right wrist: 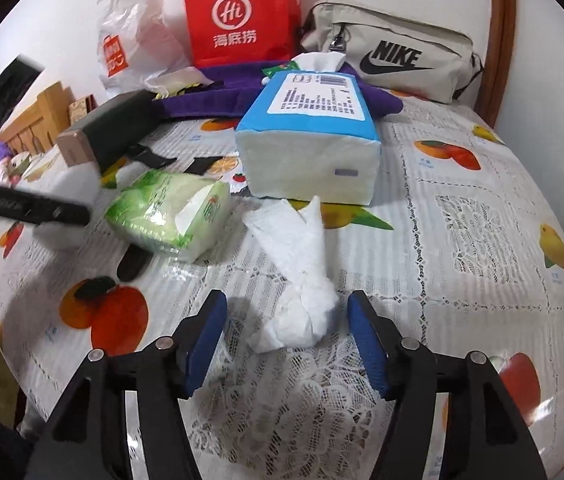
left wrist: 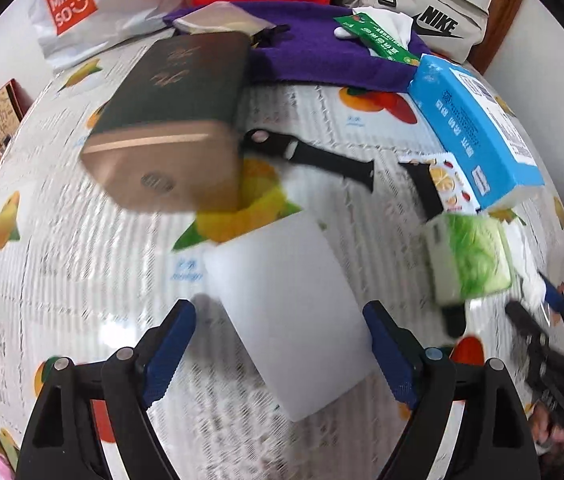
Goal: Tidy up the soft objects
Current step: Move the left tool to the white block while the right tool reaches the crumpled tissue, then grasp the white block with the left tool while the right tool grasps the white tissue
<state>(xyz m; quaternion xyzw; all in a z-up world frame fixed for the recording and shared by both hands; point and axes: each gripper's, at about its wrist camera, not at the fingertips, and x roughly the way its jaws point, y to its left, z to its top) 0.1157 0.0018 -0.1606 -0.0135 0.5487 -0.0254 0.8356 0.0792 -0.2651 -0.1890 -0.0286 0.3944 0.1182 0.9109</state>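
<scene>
The right gripper (right wrist: 287, 336), jaws wide, straddles the crumpled white tissue (right wrist: 298, 280) mid-table, ready to pinch, while the left gripper (left wrist: 280, 344) gapes around a white foam block (left wrist: 286, 312).

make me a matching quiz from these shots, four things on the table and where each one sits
Things:
1. crumpled white tissue
2. blue-wrapped tissue brick
3. green plastic tissue pack
4. grey Nike pouch

Places:
A. at the back, against the wall
B. between the open right gripper's fingers
C. left of the crumpled tissue
D. just behind the crumpled tissue

Pairs: 1-B, 2-D, 3-C, 4-A
</scene>
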